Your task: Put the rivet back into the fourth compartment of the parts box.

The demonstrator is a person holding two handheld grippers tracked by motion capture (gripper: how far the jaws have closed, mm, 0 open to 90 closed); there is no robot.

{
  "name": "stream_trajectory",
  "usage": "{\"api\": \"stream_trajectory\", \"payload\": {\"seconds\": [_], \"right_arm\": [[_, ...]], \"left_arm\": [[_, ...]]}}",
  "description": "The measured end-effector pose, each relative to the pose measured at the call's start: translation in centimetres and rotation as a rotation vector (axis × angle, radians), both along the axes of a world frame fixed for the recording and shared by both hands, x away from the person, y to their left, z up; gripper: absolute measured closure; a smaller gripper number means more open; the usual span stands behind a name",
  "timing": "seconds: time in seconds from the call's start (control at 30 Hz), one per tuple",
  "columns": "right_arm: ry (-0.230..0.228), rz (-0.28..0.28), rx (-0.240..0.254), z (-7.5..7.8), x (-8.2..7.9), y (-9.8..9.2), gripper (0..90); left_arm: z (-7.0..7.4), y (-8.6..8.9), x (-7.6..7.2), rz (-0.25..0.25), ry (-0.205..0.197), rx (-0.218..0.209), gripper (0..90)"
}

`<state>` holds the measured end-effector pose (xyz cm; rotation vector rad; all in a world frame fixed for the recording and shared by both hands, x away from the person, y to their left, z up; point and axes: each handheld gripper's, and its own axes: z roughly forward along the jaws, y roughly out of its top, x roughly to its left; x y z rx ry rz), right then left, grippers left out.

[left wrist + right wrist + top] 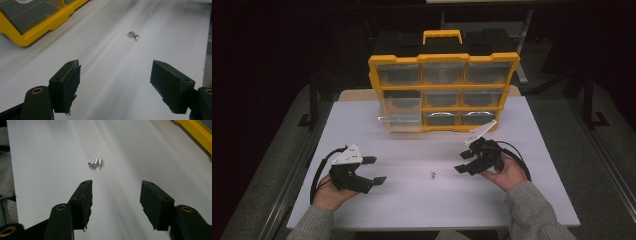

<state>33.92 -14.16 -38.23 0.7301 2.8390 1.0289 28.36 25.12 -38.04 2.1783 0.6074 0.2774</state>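
A small cluster of silver metal screws is located on the white counter, near the middle of its near half, between the two grippers and apart from both. In the right gripper view the cluster is resolved as a few short shiny pieces lying touching one another; their exact number cannot be told. In the left gripper view the cluster is seen ahead of the jaws and slightly blurred.

The left gripper is held in the person's left hand at the near left of the counter and is pointed toward the right. Its jaws are spread wide, and nothing is held between the black pads; bare counter surface is seen in the gap.

The right gripper is held in the person's right hand at the near right and is pointed toward the left, at the screws. Its jaws are parted and nothing is gripped; the screws lie just beyond the fingertips.

A yellow plastic organiser case with clear compartment drawers and a yellow carry handle is stood upright at the far edge of the counter, well apart from the screws. One clear drawer at its lower left is seen protruding from the case front.
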Motion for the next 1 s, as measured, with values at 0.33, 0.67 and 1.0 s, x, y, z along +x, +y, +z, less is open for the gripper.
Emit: {"api": "stream_trajectory", "payload": {"seconds": [0.33,0.67,1.0], "right_arm": [[0.002,0.087,-0.016,-0.7,1.9,3.7,52.5],[0.033,0.153,-0.039,-2.6,2.8,6.6,64.3],[0.059,0.181,-0.071,-4.1,3.0,7.7,72.9]], "left_arm": [[-0.4,0.1,0.1,0.002,0.003,0.005,23.4],[-0.6,-0.1,0.2,-0.016,0.012,0.017,23.5],[-0.6,-0.2,0.3,-0.017,0.017,0.012,23.4]]}}
